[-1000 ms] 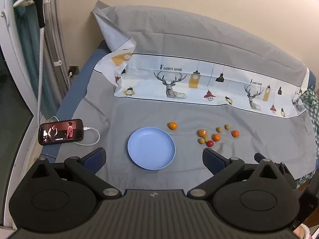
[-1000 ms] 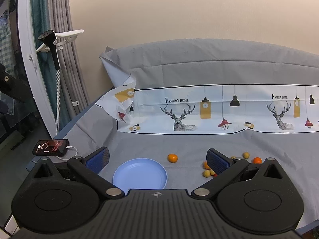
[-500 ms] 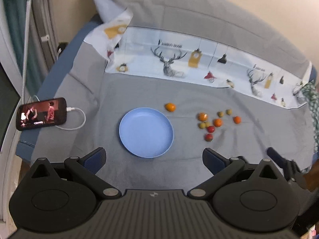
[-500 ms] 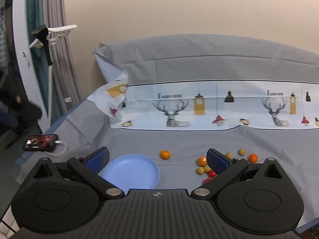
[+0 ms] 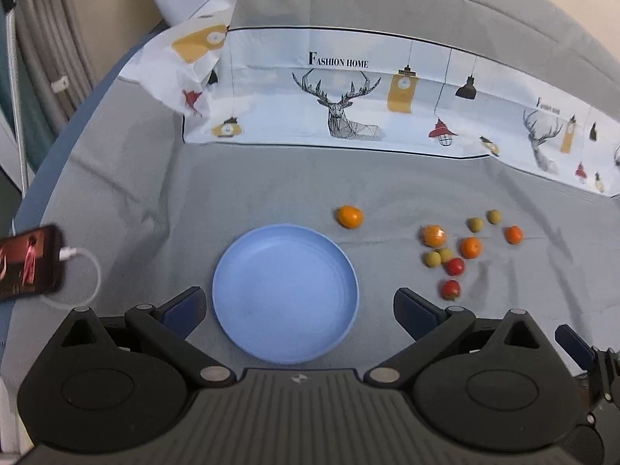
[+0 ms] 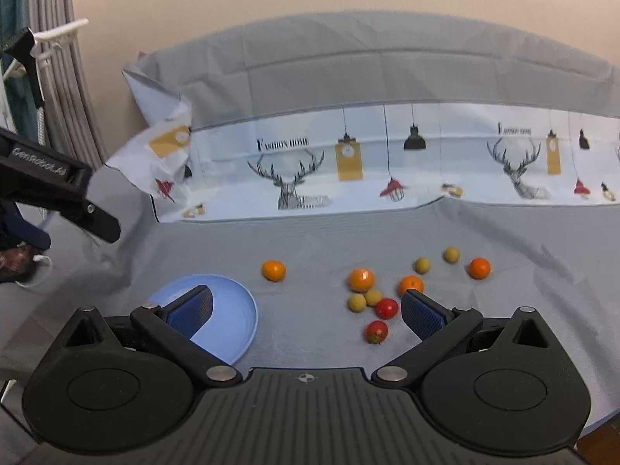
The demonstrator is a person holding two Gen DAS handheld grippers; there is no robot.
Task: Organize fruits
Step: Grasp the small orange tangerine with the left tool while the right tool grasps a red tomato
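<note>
step: approach, nothing picked | left hand-held gripper (image 5: 298, 306) wide open, empty, over blue plate (image 5: 285, 290) | right hand-held gripper (image 6: 306, 310) wide open, empty | fruits (image 6: 372, 298) loose on bed sheet (image 6: 310, 240) beside plate | next: likely lower right onto nearest red fruit (image 6: 376, 332), close gently

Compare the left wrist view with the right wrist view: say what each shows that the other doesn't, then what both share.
Only the left wrist view shows the phone with its white cable, and the whole blue plate, bare. Only the right wrist view shows the left tool's black body from outside and the white hanger by the curtain. Both show the plate, the lone orange fruit beside it, the fruit cluster to its right, the deer-print cloth, and an open tool holding nothing.
</note>
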